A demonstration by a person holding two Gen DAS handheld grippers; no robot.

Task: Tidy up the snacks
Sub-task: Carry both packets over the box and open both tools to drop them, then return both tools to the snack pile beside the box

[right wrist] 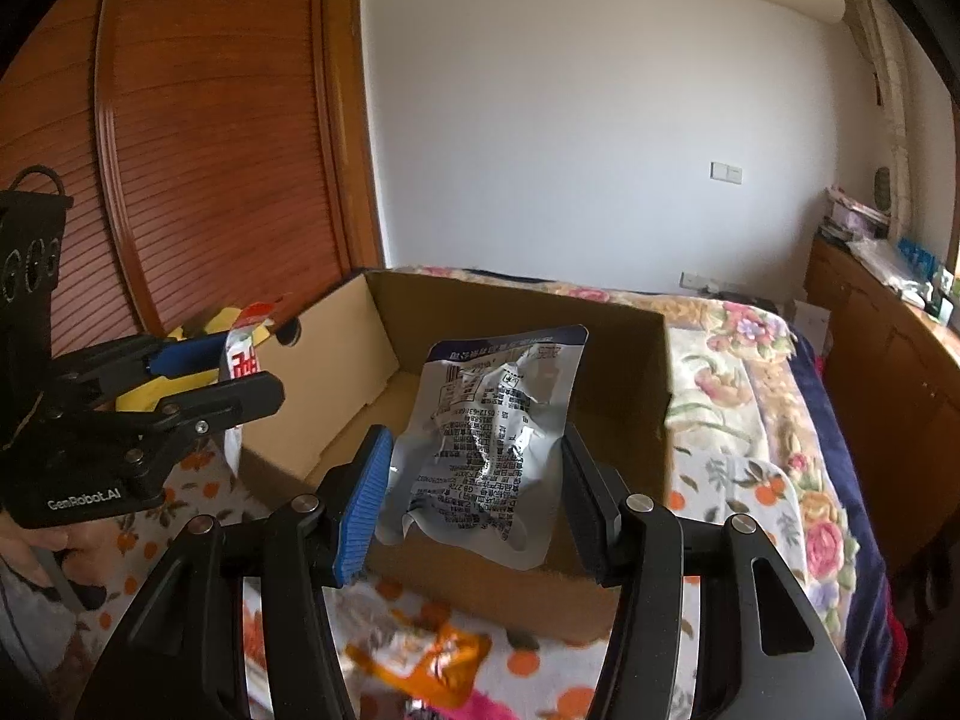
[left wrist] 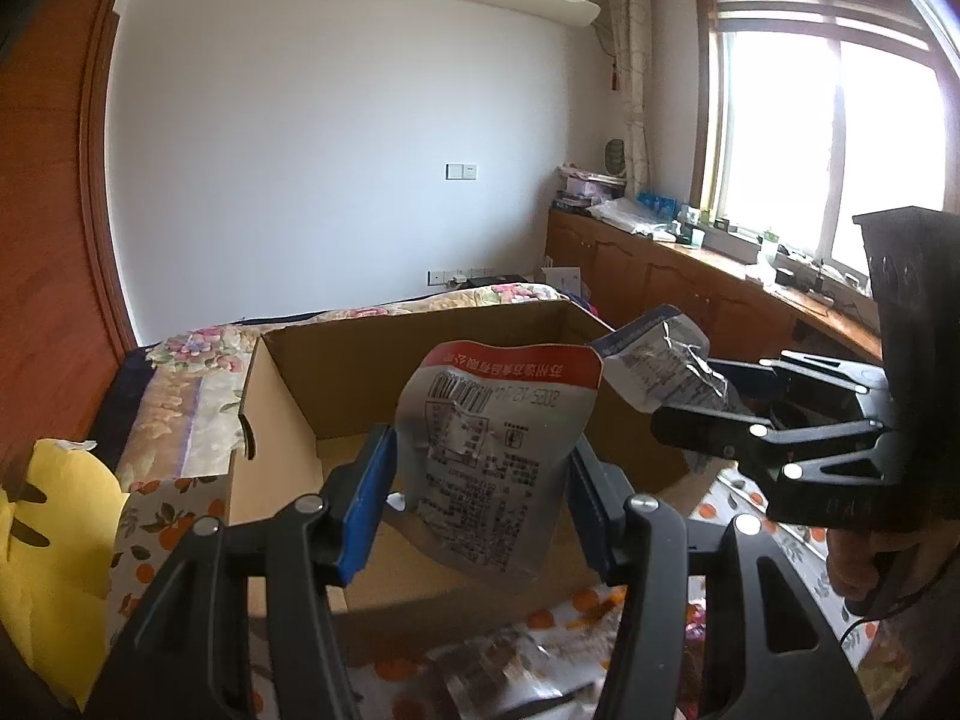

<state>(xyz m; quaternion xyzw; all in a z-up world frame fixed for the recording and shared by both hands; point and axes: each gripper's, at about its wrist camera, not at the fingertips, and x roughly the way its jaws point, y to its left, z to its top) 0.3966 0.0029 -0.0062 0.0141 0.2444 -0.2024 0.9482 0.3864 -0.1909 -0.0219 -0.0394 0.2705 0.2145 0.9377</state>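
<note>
Each tool is clamped on a light, crinkly foil snack pouch, my left tool (left wrist: 480, 498) on the red-topped silver one (left wrist: 495, 462) and my right tool (right wrist: 474, 498) on the blue-topped silver one (right wrist: 495, 444), both slippery and best pinched mid-body over the open cardboard box (right wrist: 606, 354).

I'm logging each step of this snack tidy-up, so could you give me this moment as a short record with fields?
left gripper: shut on red-topped silver packet, held above the box
right gripper: shut on blue-topped silver packet, also above the box
cardboard box: open, floor looks bare where visible
surface: fruit-print cloth under box
loose snacks: orange packet in front of box
</note>
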